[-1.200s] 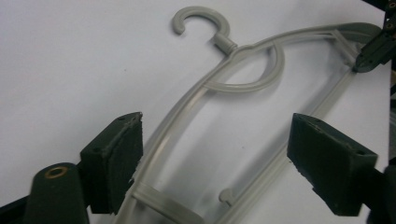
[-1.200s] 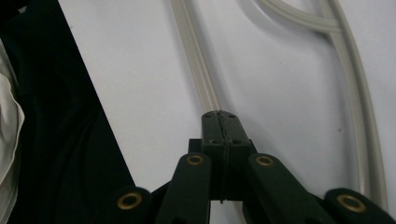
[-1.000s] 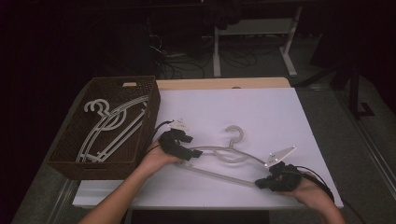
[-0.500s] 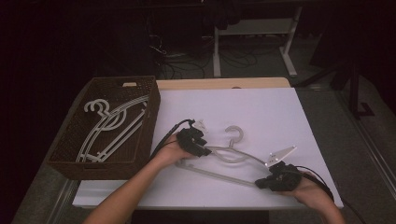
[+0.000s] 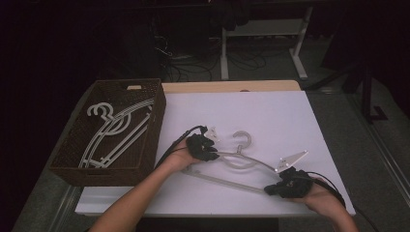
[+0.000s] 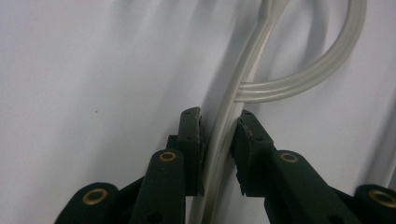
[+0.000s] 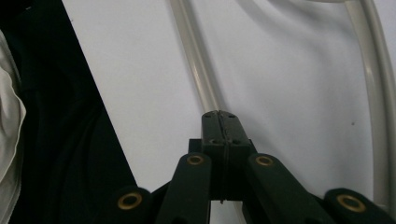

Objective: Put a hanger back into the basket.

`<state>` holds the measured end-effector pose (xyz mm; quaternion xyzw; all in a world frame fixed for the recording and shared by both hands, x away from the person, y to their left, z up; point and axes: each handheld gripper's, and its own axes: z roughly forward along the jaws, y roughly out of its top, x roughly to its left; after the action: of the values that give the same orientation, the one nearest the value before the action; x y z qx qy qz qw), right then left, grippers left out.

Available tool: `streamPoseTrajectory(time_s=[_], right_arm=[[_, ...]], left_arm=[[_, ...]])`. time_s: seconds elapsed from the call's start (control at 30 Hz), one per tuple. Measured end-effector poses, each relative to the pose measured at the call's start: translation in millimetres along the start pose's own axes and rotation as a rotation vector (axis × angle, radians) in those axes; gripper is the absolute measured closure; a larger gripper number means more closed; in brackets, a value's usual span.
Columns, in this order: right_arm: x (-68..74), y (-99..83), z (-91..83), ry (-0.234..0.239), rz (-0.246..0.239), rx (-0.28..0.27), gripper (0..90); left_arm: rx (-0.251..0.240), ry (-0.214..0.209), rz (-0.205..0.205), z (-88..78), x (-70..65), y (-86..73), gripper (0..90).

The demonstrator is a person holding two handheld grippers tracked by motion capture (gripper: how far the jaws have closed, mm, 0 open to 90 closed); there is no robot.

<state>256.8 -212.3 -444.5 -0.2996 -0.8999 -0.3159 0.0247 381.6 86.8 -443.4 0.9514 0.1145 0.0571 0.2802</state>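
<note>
My left gripper (image 5: pixel 209 151) sits near the middle of the white table (image 5: pixel 270 111), at the left shoulder of the clear plastic hanger (image 5: pixel 241 164) lying flat there. In the left gripper view the hanger's arm (image 6: pixel 219 140) runs up between my two jaws. They have just been closing in on it. The left pad looks to be against the plastic. On the right I still see a thin sliver of gap, so I would not call this a grip yet.

My right gripper (image 5: pixel 279 188) rests near the front right edge of the table, at the hanger's other end. In the right gripper view its jaws are pressed fully together, pad to pad, and the hanger's bottom bar (image 7: pixel 196 56) runs up and away from just past their tips. I cannot tell whether the tips pinch the end of that bar or only lie against it.

The hanger's hook (image 5: pixel 243 139) points toward the far side of the table, between my two hands.

To the left, a dark woven basket (image 5: pixel 67 166) stands against the table's edge. More pale hangers (image 5: pixel 113 133) lie stacked inside it, hooks toward the far end.
</note>
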Motion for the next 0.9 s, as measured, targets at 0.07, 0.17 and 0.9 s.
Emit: streamPoseTrajectory(time_s=[0.07, 0.17, 0.9], right_arm=[[0.4, 0.6, -1.3, -0.005, -0.002, -0.009, 89.2], [-2.4, 3.6, -5.4, -0.044, 0.001, -0.026, 89.0], [-17.1, 29.9, -13.0, -0.196, 0.069, -0.243, 21.3]], left_arm=[[0.006, -0.012, 0.006, -1.4, -0.3, -1.5, 75.9], [0.013, -0.030, -0.013, -3.1, -2.1, -3.0, 81.3], [-0.144, 0.124, -0.223, -80.5, 18.7, 16.1, 82.0]])
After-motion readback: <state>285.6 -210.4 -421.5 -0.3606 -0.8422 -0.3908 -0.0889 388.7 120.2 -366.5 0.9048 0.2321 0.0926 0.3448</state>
